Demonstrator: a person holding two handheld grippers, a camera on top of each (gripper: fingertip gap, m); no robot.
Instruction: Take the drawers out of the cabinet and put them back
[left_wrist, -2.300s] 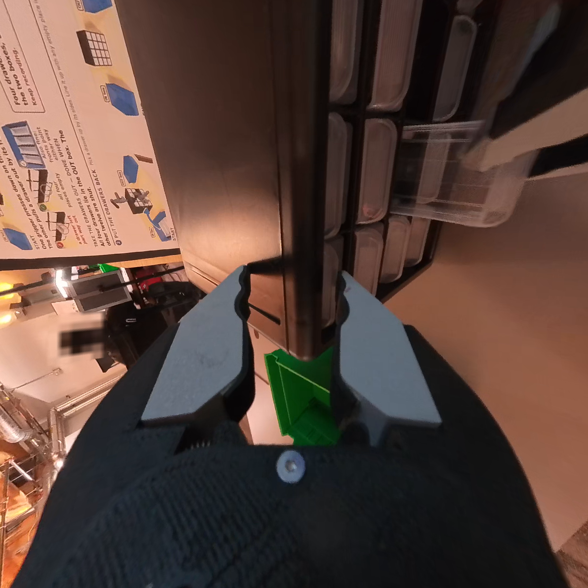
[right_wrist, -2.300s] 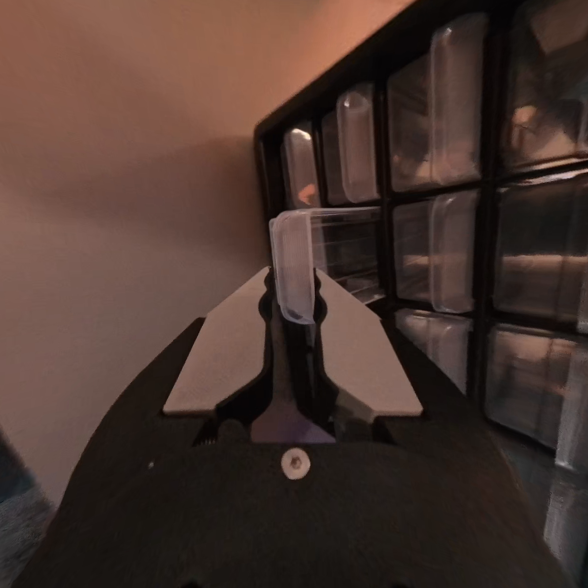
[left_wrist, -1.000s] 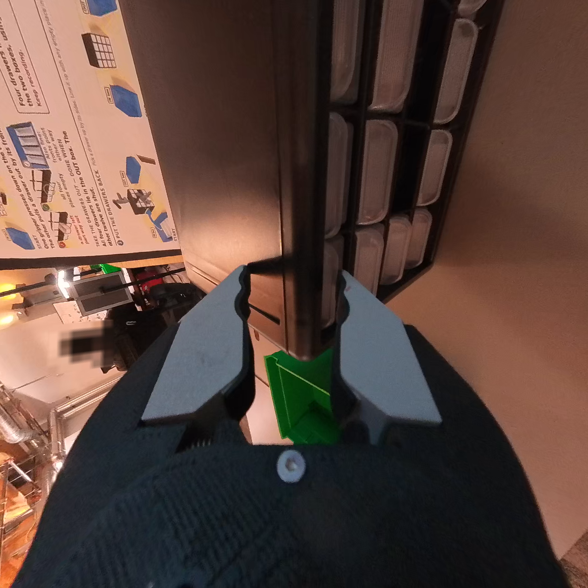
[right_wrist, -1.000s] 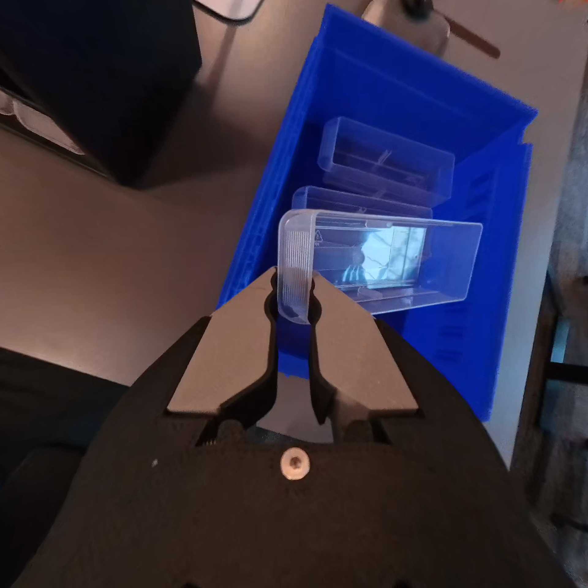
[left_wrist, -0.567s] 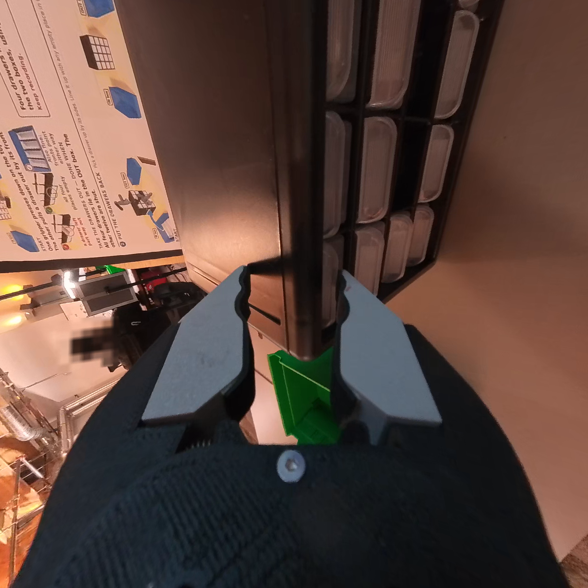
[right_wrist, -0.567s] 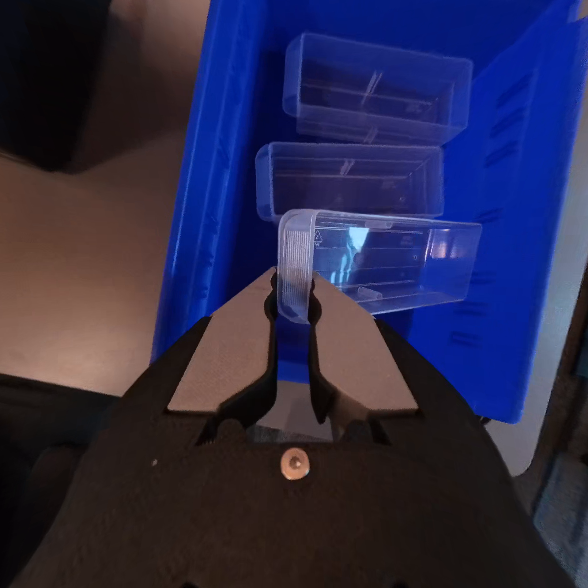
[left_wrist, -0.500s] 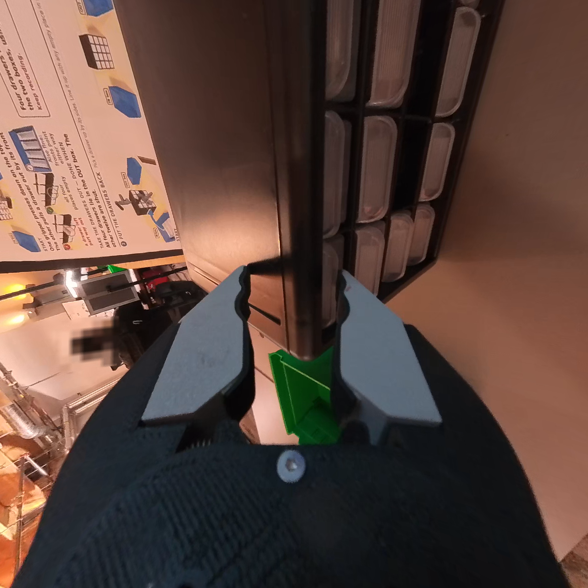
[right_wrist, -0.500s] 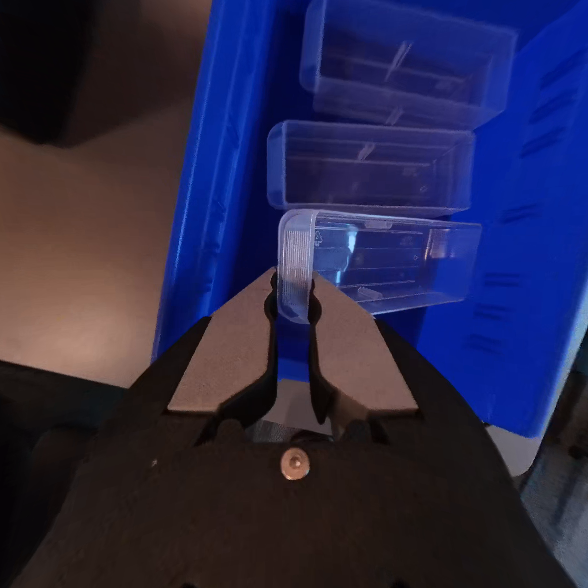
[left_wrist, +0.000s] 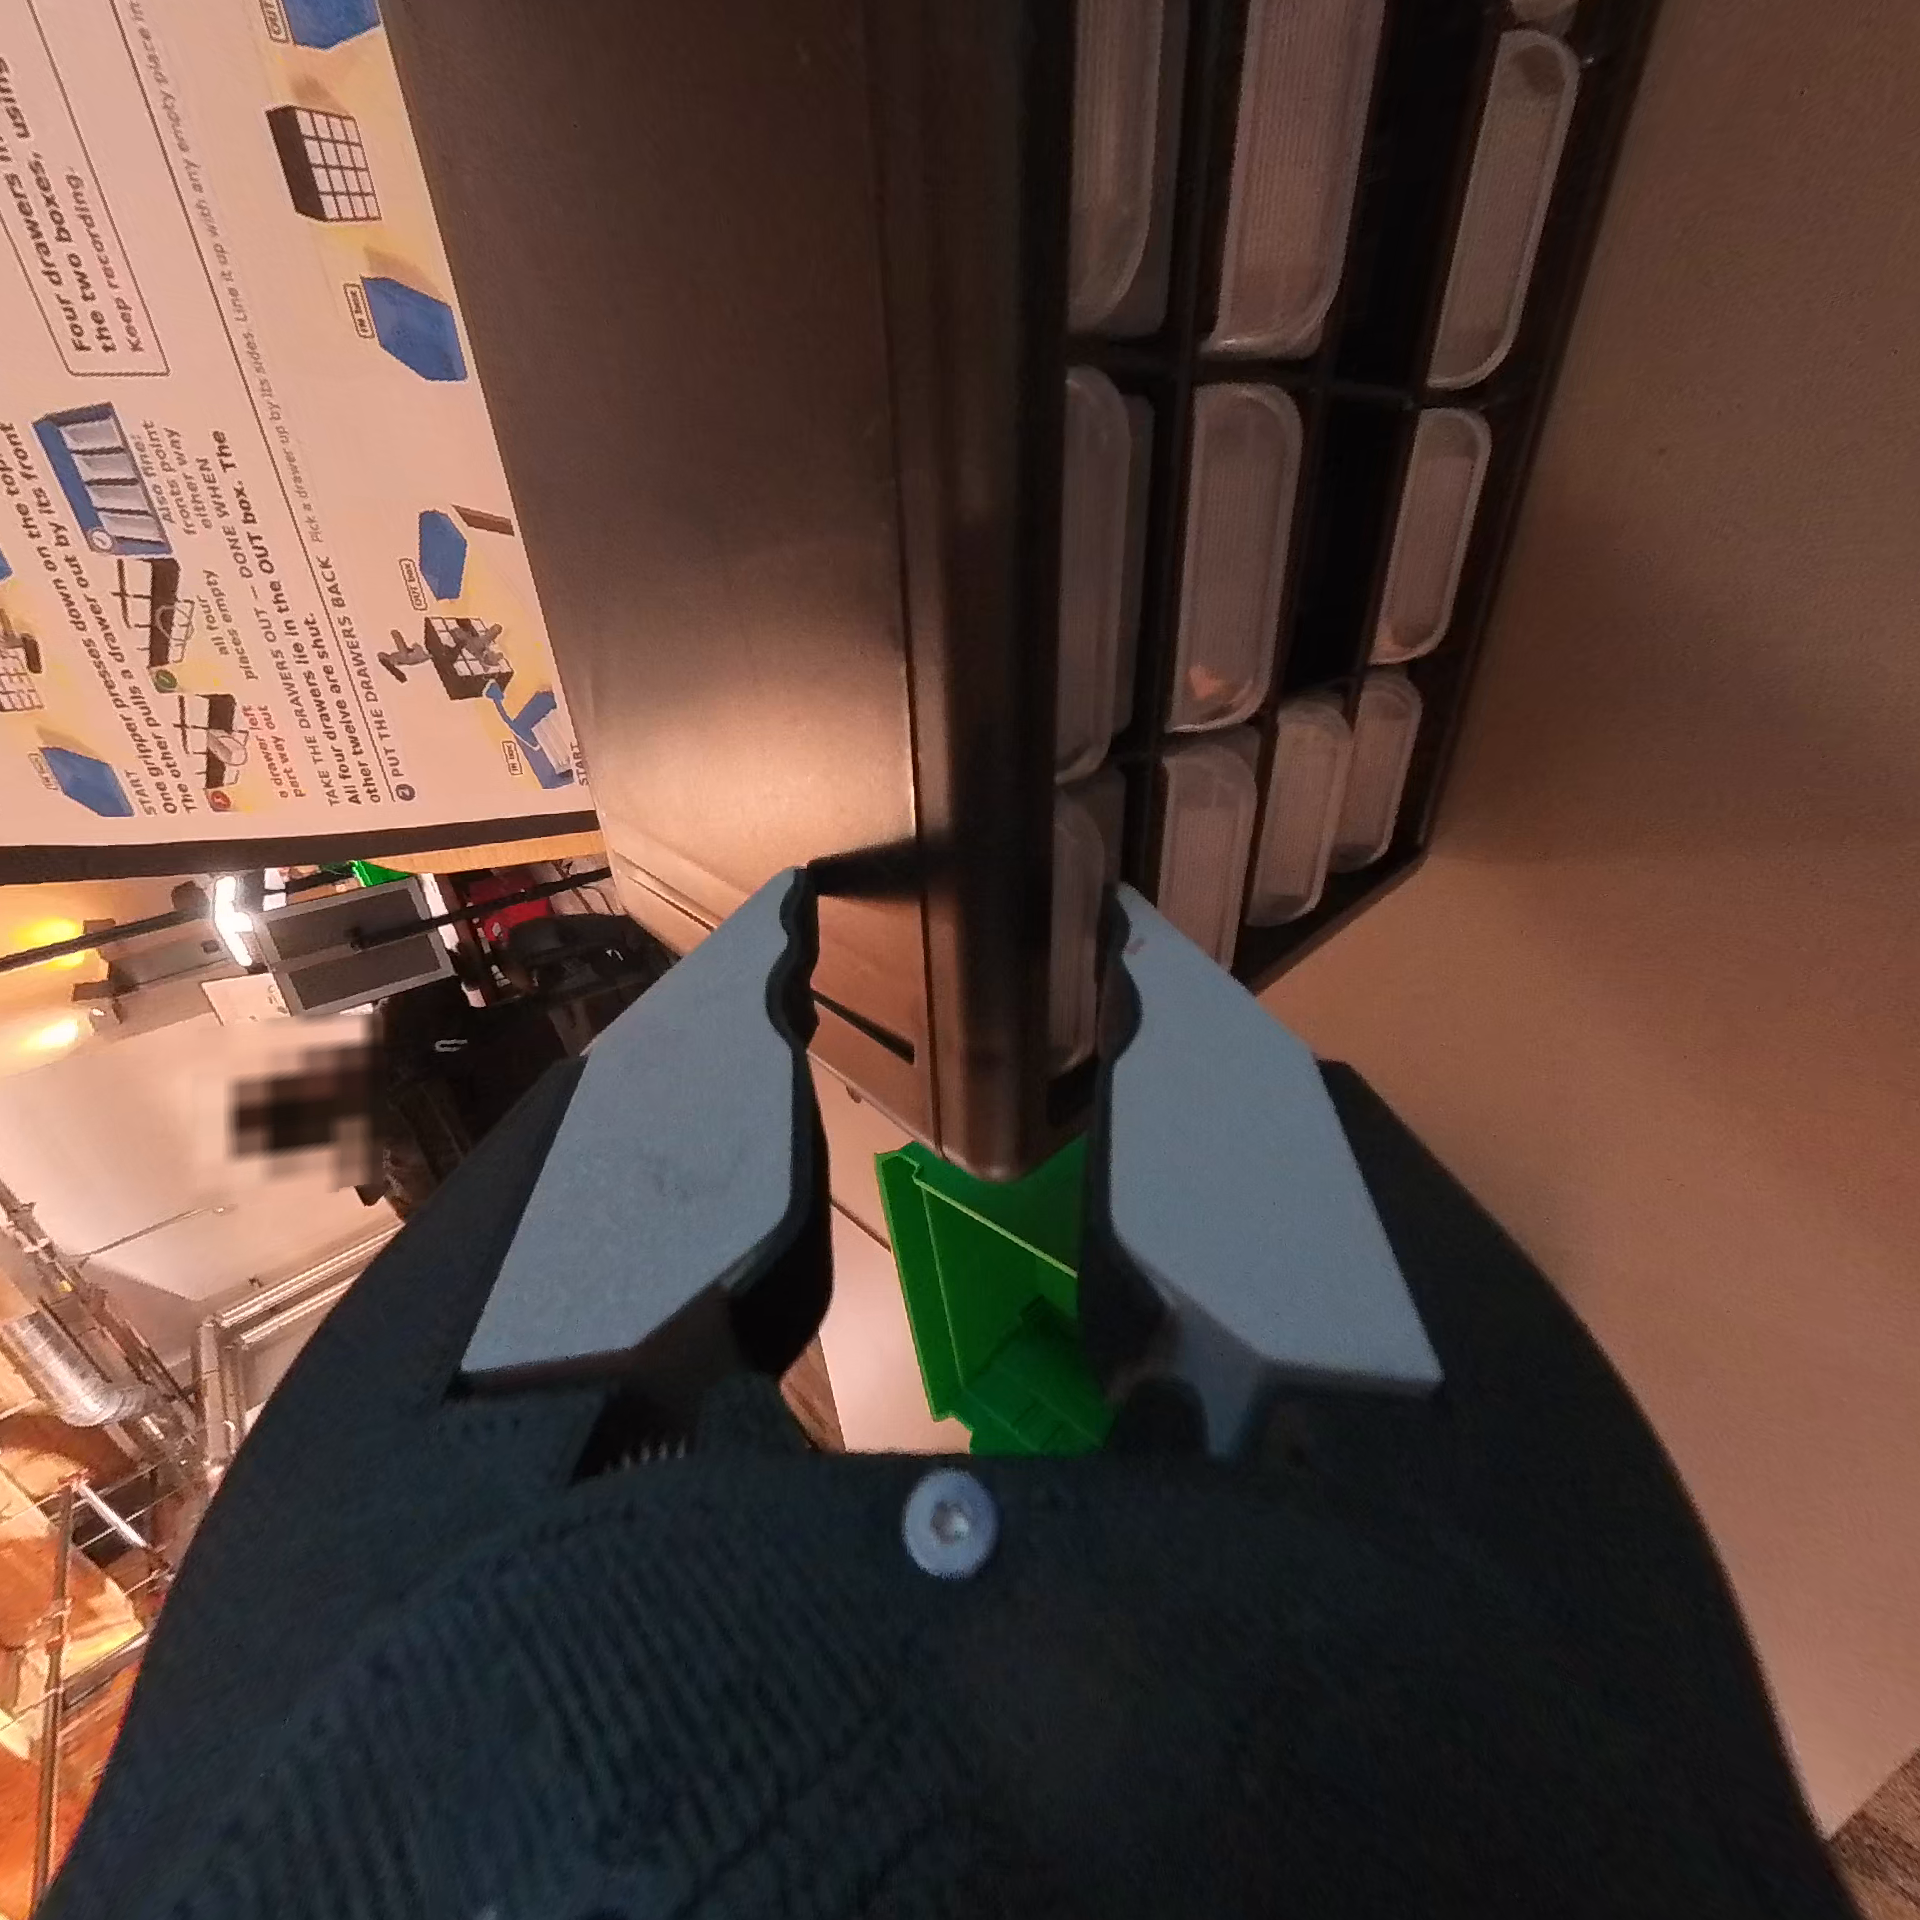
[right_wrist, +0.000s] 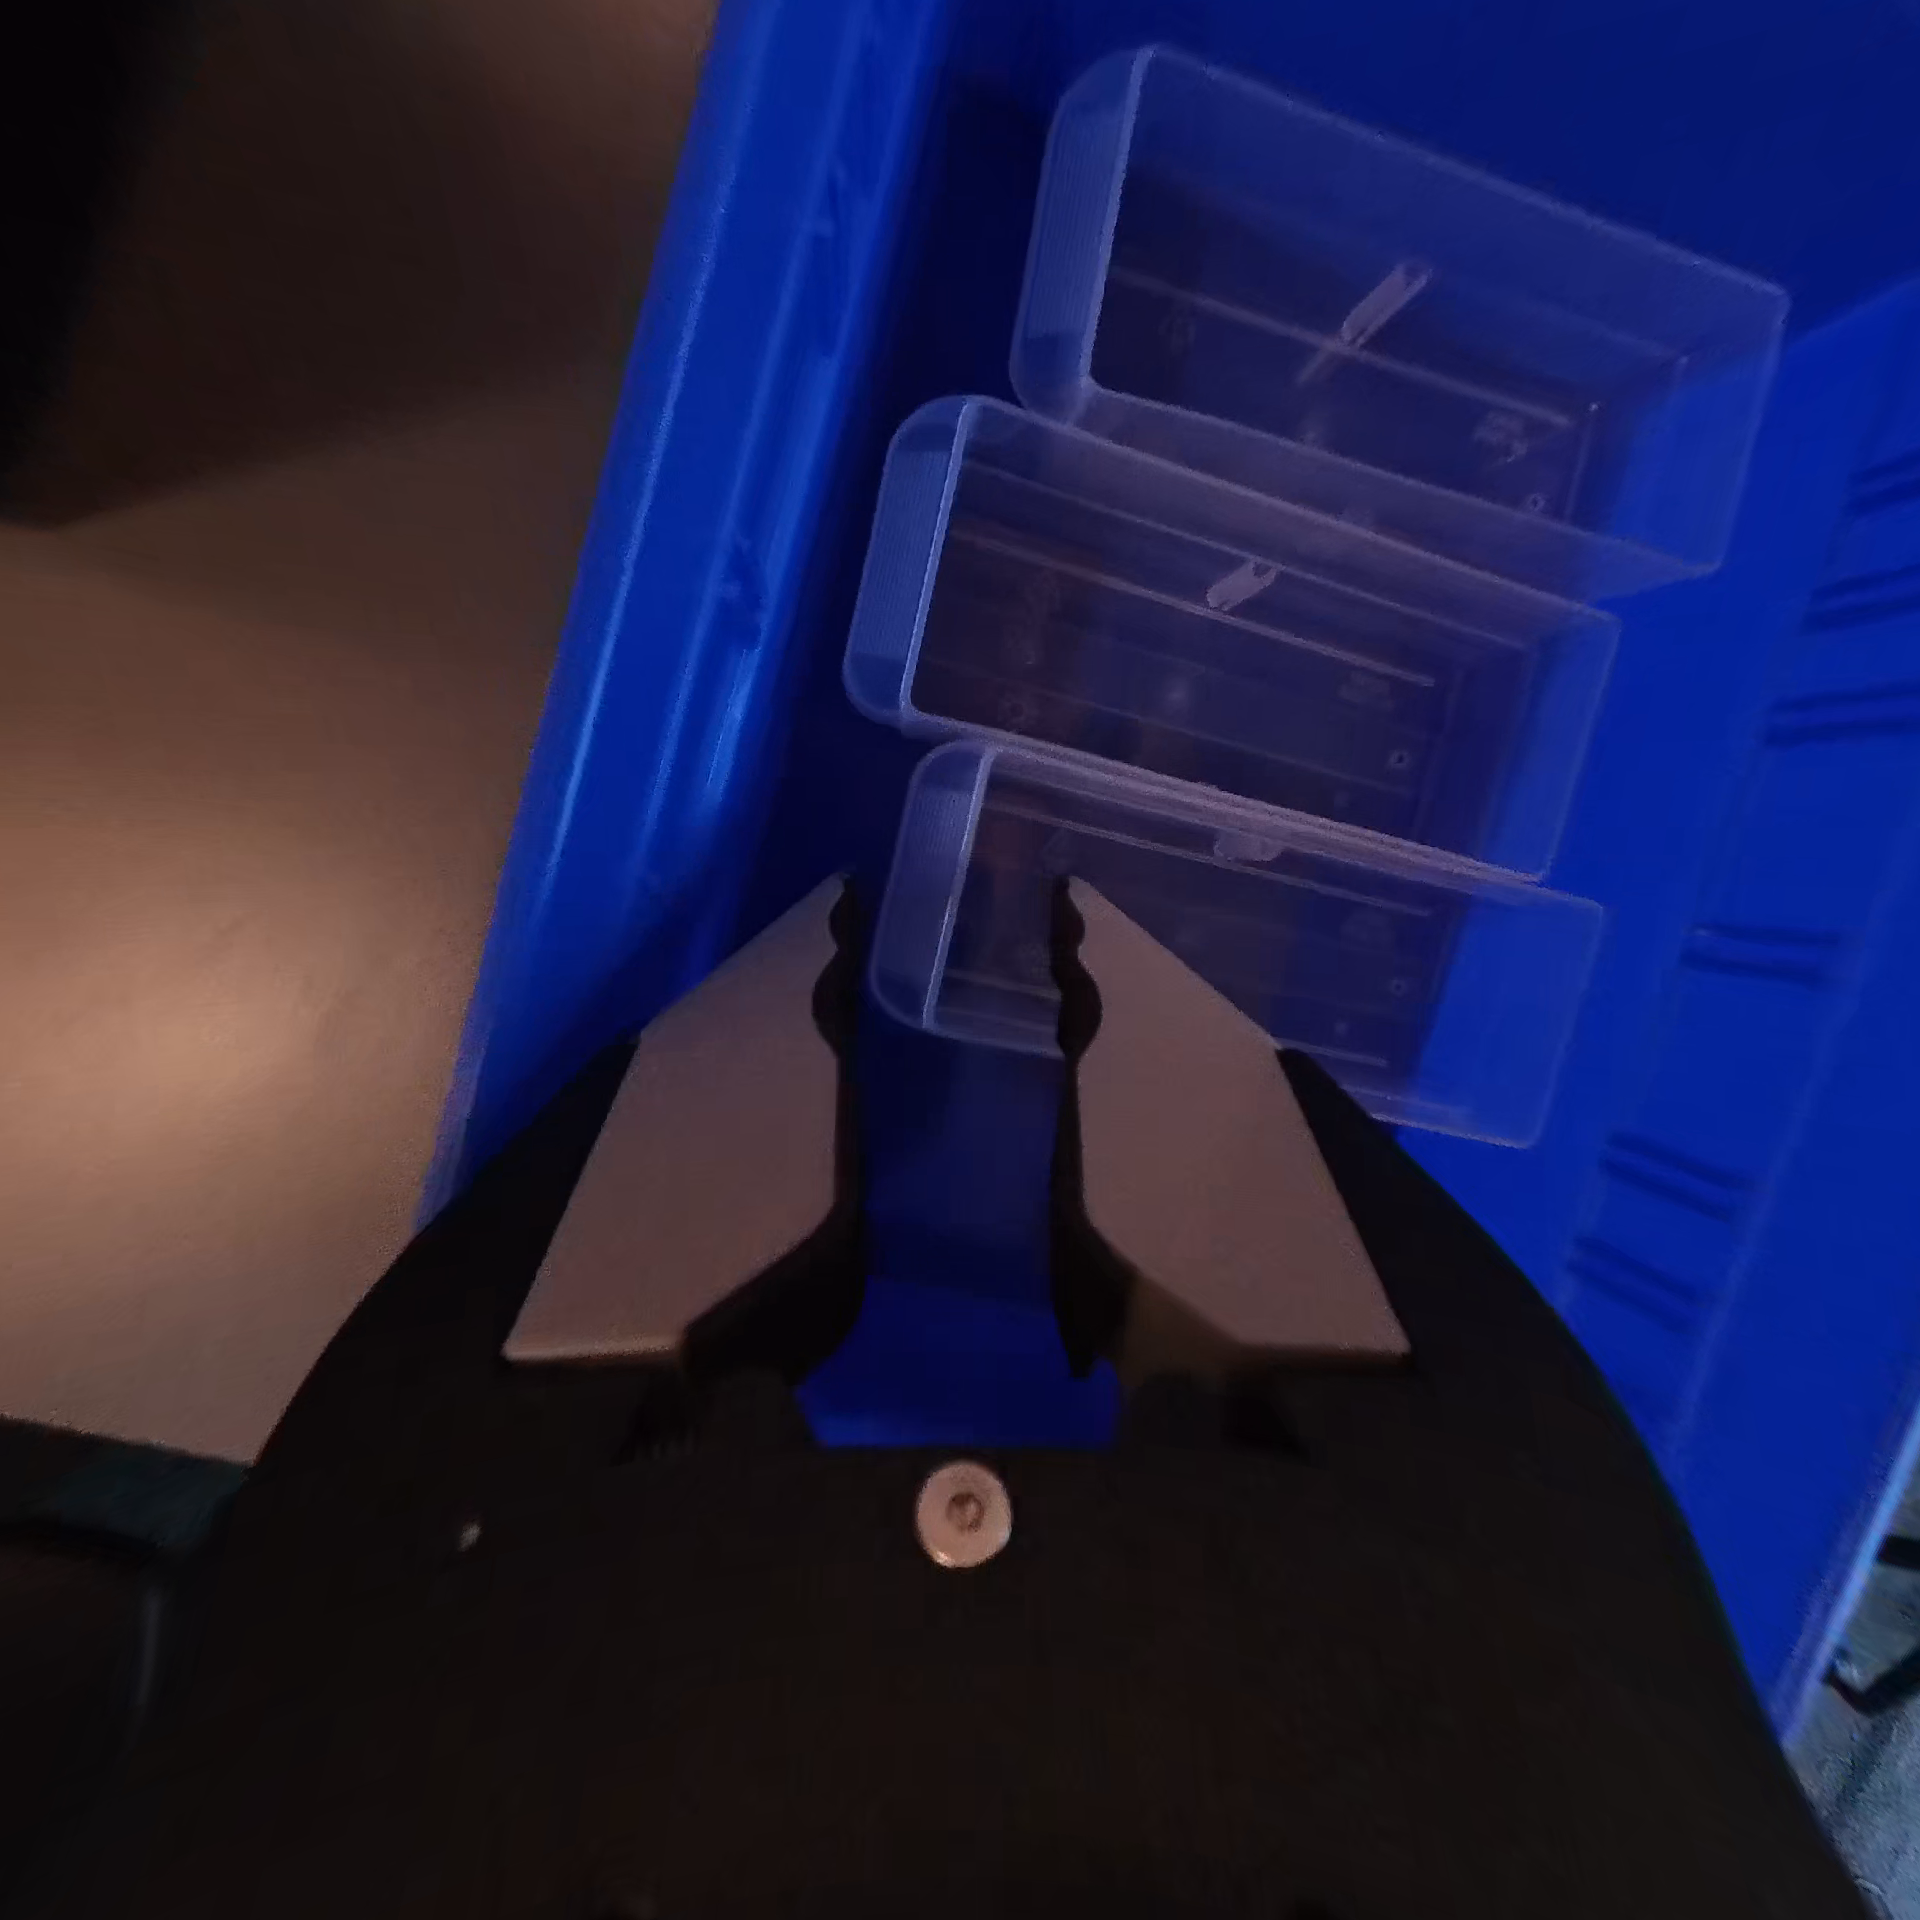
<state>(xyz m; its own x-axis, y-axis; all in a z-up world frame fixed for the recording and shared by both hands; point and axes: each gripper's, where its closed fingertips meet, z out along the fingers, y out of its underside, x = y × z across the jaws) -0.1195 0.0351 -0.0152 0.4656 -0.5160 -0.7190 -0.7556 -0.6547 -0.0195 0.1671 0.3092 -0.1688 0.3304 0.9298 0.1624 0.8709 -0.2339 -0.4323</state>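
Drawers fill most cabinet (left_wrist: 727, 468) slots, though some gape dark; the left gripper (left_wrist: 956, 997) has its fingers spread astride the cabinet's front edge, likely steadying it. In the blue bin (right_wrist: 665, 582), 3 clear drawers (right_wrist: 1226, 665) lie side by side; the right gripper (right_wrist: 951, 935) fingers stand parted around the nearest drawer (right_wrist: 1247, 977), seemingly releasing it
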